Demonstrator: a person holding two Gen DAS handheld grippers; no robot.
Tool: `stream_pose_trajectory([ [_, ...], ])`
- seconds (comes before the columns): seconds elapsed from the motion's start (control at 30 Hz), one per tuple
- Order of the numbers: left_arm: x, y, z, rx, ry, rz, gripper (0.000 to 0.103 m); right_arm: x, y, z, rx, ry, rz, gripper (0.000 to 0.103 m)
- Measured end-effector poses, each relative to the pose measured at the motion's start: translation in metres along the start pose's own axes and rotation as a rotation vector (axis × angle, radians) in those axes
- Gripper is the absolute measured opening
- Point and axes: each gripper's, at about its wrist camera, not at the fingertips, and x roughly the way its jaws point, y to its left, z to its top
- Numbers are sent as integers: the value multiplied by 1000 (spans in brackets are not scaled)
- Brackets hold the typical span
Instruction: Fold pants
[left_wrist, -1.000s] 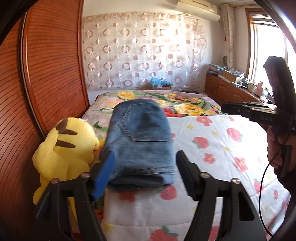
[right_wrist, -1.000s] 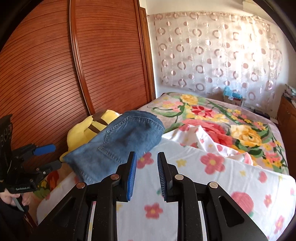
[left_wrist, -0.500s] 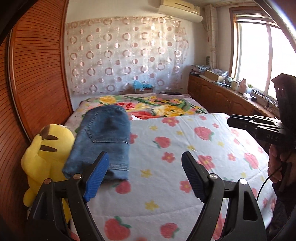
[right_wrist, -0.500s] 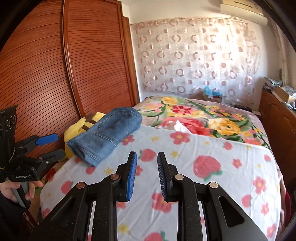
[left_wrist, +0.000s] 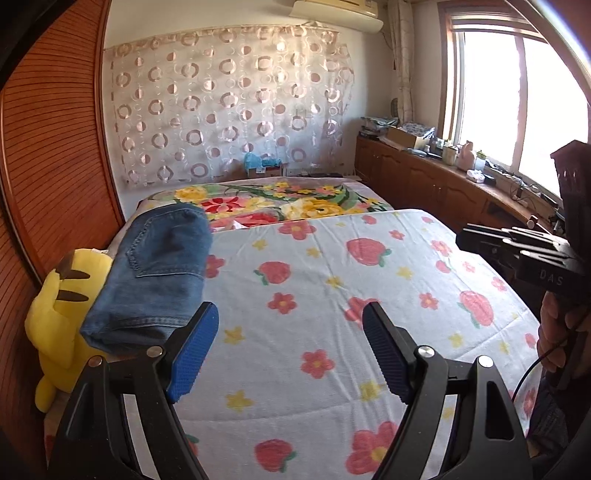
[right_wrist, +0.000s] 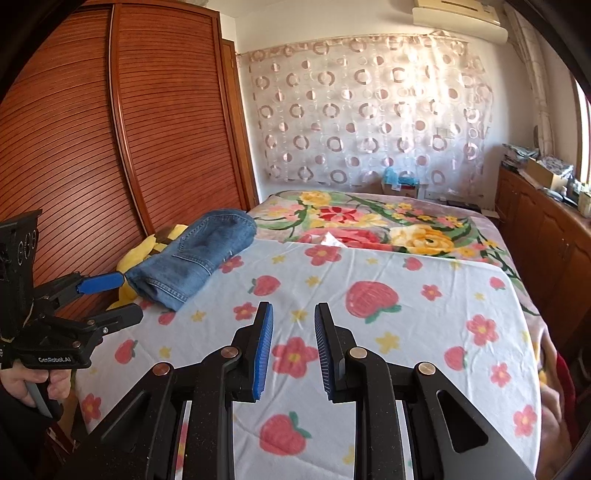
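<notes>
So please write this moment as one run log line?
jeans: folded, on bed beside plush | left gripper: open, empty | right gripper: narrow gap, empty

Bright window (left_wrist: 517, 99) glare, fisheye-bent edges

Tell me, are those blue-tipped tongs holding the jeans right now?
No, both tongs hang empty over the flowered sheet, while the folded jeans lie apart.

pants (left_wrist: 159, 273): folded, at bed's (left_wrist: 332, 295) left edge, against yellow plush (left_wrist: 59, 317)
left claw (left_wrist: 290, 350): spread wide, empty
</notes>
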Motion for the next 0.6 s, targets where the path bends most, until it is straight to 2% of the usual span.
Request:
stream_pose_trajectory([
  [0.2,-3,-15,9,-1,-29,-11,81,-23,-5,-4,23,-8,-41,30],
  [0.33,-5,-20,13,-9,-42,-15,81,-36,-9,-5,43,-19,-61,39],
  [0.6,-9,-34,16,-11,-47,-35,79,-55,-14,-6,63,-44,-73,40],
])
